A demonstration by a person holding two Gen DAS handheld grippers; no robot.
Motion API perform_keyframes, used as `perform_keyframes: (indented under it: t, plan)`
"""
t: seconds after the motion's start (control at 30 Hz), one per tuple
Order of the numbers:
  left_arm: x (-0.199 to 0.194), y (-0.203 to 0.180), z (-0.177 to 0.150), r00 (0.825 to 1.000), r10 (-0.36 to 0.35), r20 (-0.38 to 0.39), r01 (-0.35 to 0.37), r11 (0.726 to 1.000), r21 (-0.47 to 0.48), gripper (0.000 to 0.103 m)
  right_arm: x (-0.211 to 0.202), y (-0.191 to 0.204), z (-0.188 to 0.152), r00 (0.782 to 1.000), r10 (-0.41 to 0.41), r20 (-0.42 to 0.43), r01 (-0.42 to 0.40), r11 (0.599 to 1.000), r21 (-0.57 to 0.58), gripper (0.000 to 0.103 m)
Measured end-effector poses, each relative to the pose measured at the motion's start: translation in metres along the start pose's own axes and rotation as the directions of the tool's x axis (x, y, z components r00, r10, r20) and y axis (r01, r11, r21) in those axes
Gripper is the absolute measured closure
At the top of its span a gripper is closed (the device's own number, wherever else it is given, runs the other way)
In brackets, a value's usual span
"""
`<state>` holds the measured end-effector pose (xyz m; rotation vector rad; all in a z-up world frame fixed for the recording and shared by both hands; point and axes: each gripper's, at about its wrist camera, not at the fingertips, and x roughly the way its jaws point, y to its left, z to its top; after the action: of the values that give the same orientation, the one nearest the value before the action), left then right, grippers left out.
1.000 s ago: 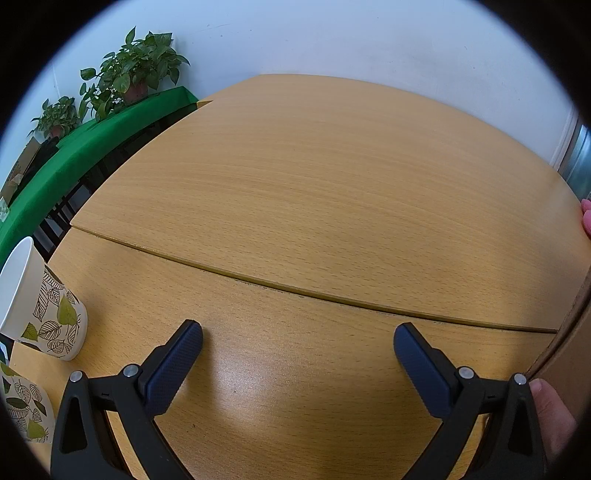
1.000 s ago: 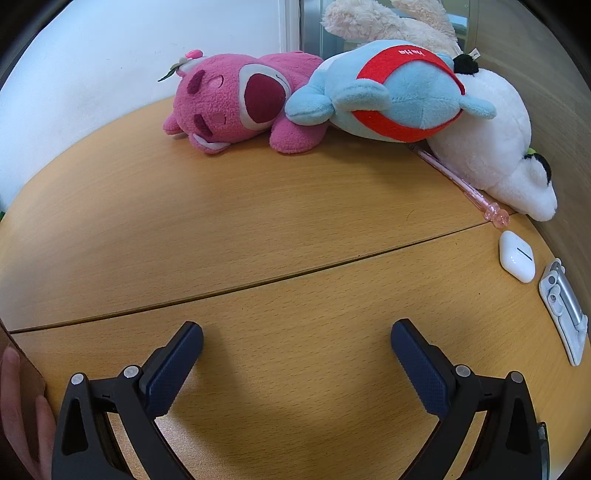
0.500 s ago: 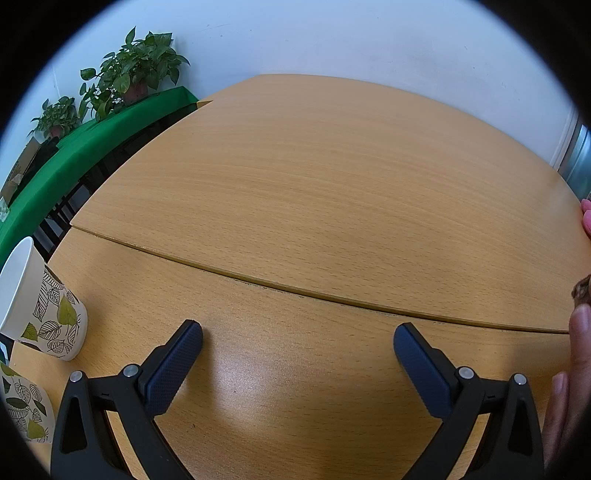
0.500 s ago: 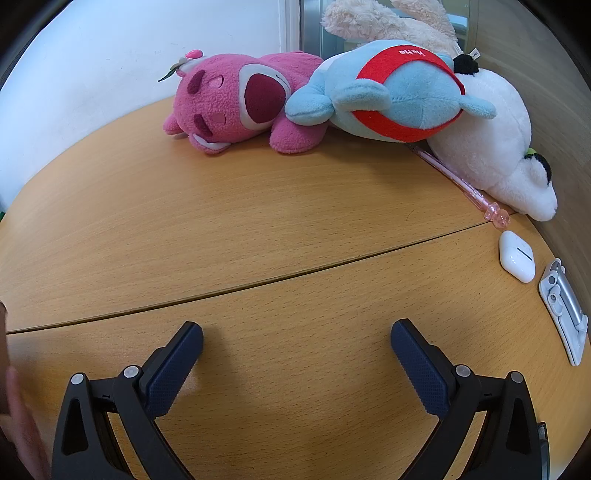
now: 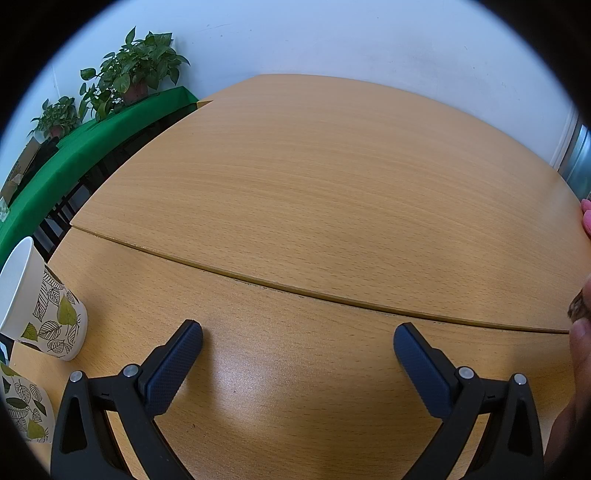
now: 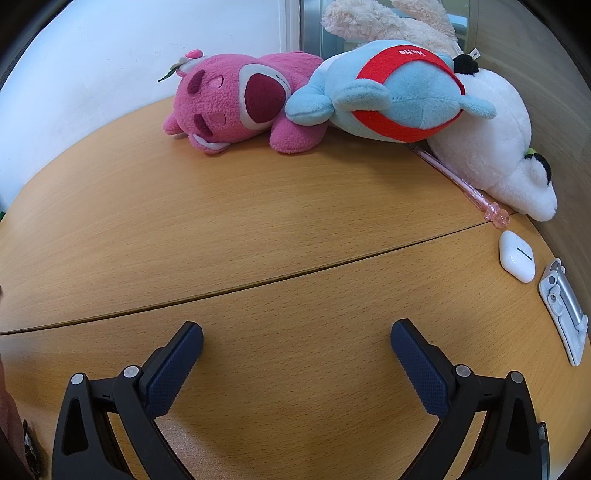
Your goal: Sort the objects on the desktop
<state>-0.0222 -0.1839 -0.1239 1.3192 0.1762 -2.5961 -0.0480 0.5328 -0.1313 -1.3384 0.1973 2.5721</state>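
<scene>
— Anything moved since a second ago?
— Only the person's hand (image 5: 580, 354): the brown board it held at the left view's right edge is gone, and now just fingertips show there. Both tools sit as before.
— Their state?
— Left tool (image 5: 297, 345) spread wide, nothing between its ribbed dark-blue pads; right tool (image 6: 296, 343) the same, wide and empty, over bare table (image 6: 258, 229).
— What lies near, then far?
— Left side first: two paper cups with leaf print, one (image 5: 22, 410) at the bottom edge, one (image 5: 40, 306) just behind it, white inside. The wood-grain top runs on past a curved seam; beyond stand potted plants (image 5: 133, 74) on a green cloth.
— And the right?
— Nearest, a flat silver-white clip-like gadget (image 6: 563, 310), then a smooth white earbud case (image 6: 517, 256), then a clear pink pen (image 6: 461, 182) lying alongside a white plush (image 6: 495, 147). Farthest, a blue plush with a red band (image 6: 391, 90) leans on a fuzzy pink plush (image 6: 240, 101), with a cream plush (image 6: 373, 20) behind.
</scene>
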Motion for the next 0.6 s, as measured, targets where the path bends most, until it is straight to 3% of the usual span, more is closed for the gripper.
perform_keyframes:
  t: [0.6]
  plan:
    - [0.0003, -0.0011, -0.0006, 1.000, 0.004, 0.001, -0.004, 1.000, -0.005, 0.000, -0.0027, -0.0033, -0.0003, 1.000, 0.000, -0.001, 0.000, 1.000, 0.000, 0.000]
